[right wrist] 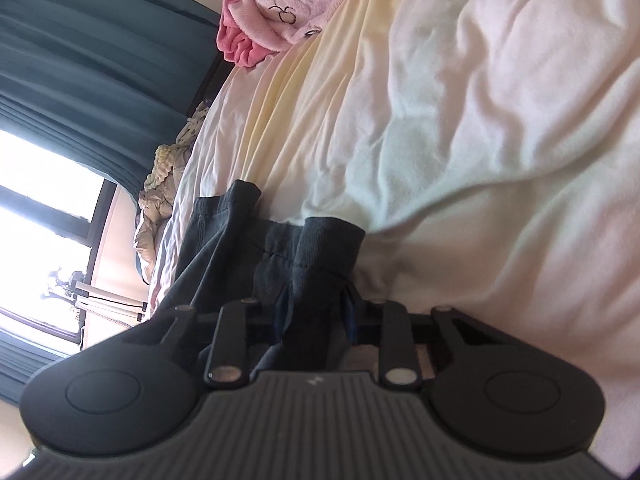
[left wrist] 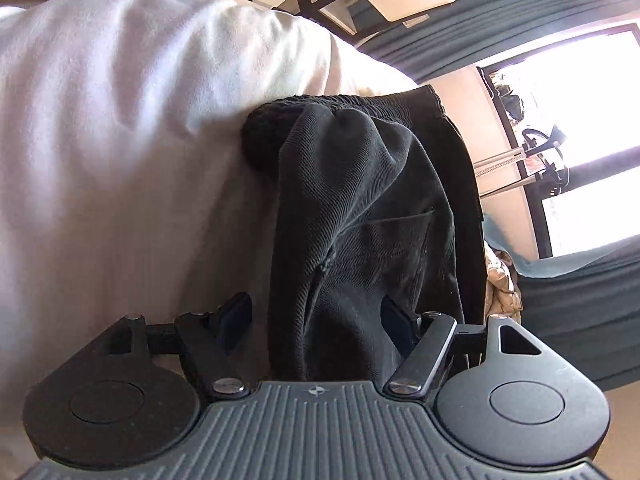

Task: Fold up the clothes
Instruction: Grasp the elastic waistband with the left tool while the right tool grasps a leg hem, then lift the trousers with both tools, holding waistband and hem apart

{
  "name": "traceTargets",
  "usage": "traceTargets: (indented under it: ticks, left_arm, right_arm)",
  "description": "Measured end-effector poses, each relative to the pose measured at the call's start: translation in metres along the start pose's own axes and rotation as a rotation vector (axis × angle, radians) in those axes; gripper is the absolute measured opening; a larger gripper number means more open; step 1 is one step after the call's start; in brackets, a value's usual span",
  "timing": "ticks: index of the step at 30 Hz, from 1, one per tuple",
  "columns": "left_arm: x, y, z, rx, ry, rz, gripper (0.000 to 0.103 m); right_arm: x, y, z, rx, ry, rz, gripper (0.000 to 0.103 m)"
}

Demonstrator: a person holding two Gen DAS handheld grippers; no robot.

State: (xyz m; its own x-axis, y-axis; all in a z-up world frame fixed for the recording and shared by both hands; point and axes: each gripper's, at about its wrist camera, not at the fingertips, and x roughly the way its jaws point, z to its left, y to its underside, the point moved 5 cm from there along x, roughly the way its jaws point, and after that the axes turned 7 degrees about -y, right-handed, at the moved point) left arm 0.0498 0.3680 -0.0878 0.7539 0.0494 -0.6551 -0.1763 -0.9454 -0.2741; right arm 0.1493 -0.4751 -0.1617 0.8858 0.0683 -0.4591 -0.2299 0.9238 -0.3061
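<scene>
The dark trousers (left wrist: pixel 360 208) lie bunched on the pale bedsheet (left wrist: pixel 120 140), the ribbed waistband end at the far side in the left wrist view and a hemmed edge showing in the right wrist view (right wrist: pixel 304 256). The cloth is heaped and creased rather than flat, with a pocket seam running across the middle.

The right gripper (right wrist: pixel 314 312) has its two fingers drawn close together on a fold of the trousers near the hem; the blue pads press the cloth from both sides, so it is clamped on the garment. The left gripper (left wrist: pixel 316 320) stands with its fingers apart. Trouser cloth sits between them and lies against the right-hand pad, but the other pad is clear of it, so nothing is pinched there.

Further out, a pink fleece (right wrist: pixel 272 4) lies at the far end of the bed, a quilted bundle (right wrist: pixel 160 196) at its edge, and dark curtains (right wrist: pixel 80 60) frame a bright window.

The main risk, as I judge it, is on the left side: if the hands lift or pull now, only one end is held, and the trousers would swing and fold crooked. The left fingers closing on a thick bunch could also catch several layers, or the bedsheet below, and drag it along.
</scene>
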Motion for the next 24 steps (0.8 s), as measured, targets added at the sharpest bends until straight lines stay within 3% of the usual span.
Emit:
traceTargets:
  ticks: [1,4,6,7,11,17,20,22,24]
  left_arm:
    - [0.003,-0.003,-0.003,0.010,0.048,-0.001,0.057]
    - [0.007,-0.003,-0.012,0.131,0.022,-0.002,0.044]
    - [0.007,-0.005,-0.013,0.175,-0.020,-0.009,0.017]
    - [0.003,-0.007,-0.012,0.163,0.001,-0.014,0.010]
    - [-0.027,-0.009,-0.037,0.219,0.082,-0.070,0.008]
    - [-0.106,-0.009,-0.069,0.216,0.237,-0.117,0.007]
    - [-0.139,-0.007,-0.061,0.184,0.282,-0.110,0.007]
    - [-0.148,-0.002,-0.052,0.195,0.277,-0.084,0.007]
    - [-0.148,0.004,-0.039,0.198,0.255,-0.057,0.007]
  right_arm:
    - [0.003,0.000,0.001,0.004,0.001,0.004,0.021]
    - [0.007,0.002,0.009,-0.010,0.012,0.004,0.016]
    - [0.008,0.002,0.014,-0.015,0.010,-0.013,0.007]
    - [0.007,0.002,0.016,-0.013,0.005,-0.025,0.005]
    - [-0.004,-0.001,0.027,-0.020,-0.045,-0.064,0.003]
    - [-0.059,-0.019,0.054,-0.003,-0.247,-0.232,0.003]
    - [-0.075,-0.027,0.042,0.045,-0.244,-0.252,0.003]
    - [-0.087,-0.033,0.034,0.076,-0.242,-0.265,0.003]
    - [-0.087,-0.031,0.019,0.085,-0.187,-0.237,0.003]
